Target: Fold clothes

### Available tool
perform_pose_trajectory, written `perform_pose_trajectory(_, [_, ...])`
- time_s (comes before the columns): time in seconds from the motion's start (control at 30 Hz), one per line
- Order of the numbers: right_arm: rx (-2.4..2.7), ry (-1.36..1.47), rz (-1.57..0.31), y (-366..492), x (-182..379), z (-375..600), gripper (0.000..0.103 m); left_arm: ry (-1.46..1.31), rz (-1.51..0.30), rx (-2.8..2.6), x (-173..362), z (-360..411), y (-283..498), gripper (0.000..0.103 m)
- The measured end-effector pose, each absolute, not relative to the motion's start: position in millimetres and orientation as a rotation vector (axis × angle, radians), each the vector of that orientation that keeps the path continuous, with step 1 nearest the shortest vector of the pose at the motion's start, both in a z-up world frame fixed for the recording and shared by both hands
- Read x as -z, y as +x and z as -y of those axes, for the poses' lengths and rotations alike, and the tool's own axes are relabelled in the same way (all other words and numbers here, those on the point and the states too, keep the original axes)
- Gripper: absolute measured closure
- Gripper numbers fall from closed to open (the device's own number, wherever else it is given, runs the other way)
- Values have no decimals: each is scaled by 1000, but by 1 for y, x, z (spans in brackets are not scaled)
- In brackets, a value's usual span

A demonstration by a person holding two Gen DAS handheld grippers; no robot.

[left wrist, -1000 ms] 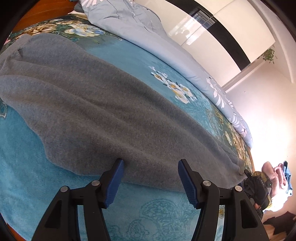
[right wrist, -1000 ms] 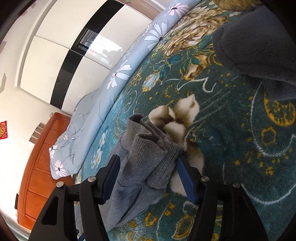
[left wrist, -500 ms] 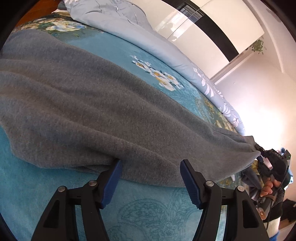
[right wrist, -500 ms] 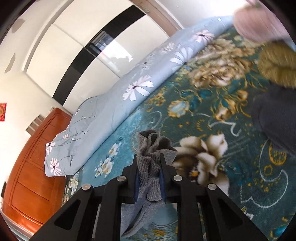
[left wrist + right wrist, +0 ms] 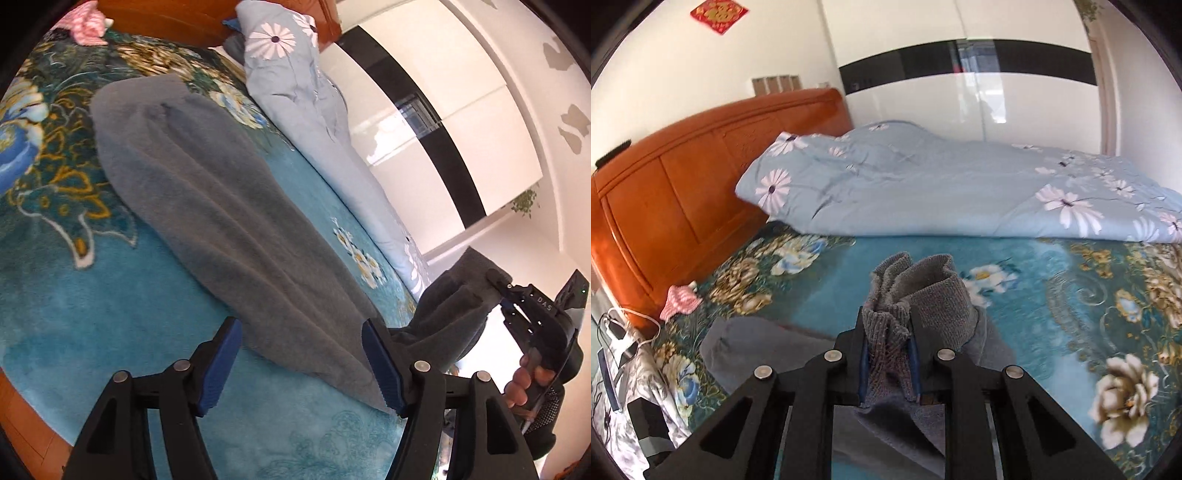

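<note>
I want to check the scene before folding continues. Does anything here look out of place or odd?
Nothing looks damaged or spilled. The long grey fleece garment lies stretched on the teal floral blanket, its ribbed end bunched in the right hand-held gripper. One small oddity: a crumpled pink cloth lies loose beside the orange wooden headboard.
</note>
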State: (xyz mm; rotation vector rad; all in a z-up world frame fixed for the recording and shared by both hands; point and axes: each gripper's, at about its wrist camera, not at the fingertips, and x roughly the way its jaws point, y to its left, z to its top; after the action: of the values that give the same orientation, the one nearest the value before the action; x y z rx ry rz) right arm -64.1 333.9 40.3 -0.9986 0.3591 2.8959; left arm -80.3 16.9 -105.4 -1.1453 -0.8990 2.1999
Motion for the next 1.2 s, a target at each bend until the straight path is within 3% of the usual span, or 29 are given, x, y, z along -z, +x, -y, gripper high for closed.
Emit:
perform_pose_trajectory(0.17, [-2845, -1311, -403, -104, 41, -279, 84, -1182, 940, -2208, 118, 10, -80, 31])
perform_pose_trajectory(0.33, [-2809, -1433, -366, -114, 78, -250, 84, -1190, 941, -2248, 125, 29, -82, 31])
perform_pose_trajectory(0.43, [-2820, -1469, -352, -114, 82, -243, 79, -1194, 986, -2244, 131, 32, -85, 31])
perform_pose_trajectory(0.57, [-2926, -1495, -447, -105, 77, -246, 60, -1168, 953, -2208, 126, 17, -88, 31])
perform_pose_trajectory(0.77, [-2918, -1318, -730, -68, 52, -316, 60, -1115, 853, -2061, 108, -35, -104, 30])
perform_pose_trajectory(1.07, [-2780, -1228, -834, -22, 56, -393, 60, -1255, 735, -1925, 120, -128, -140, 27])
perform_pose_trajectory(1.17, [-2755, -1254, -882, -17, 68, -404, 60, -1220, 687, -1964, 119, -143, -141, 33])
perform_pose_trajectory(1.2, [-2749, -1263, -898, -16, 71, -407, 60, -1208, 681, -1980, 117, -147, -144, 49])
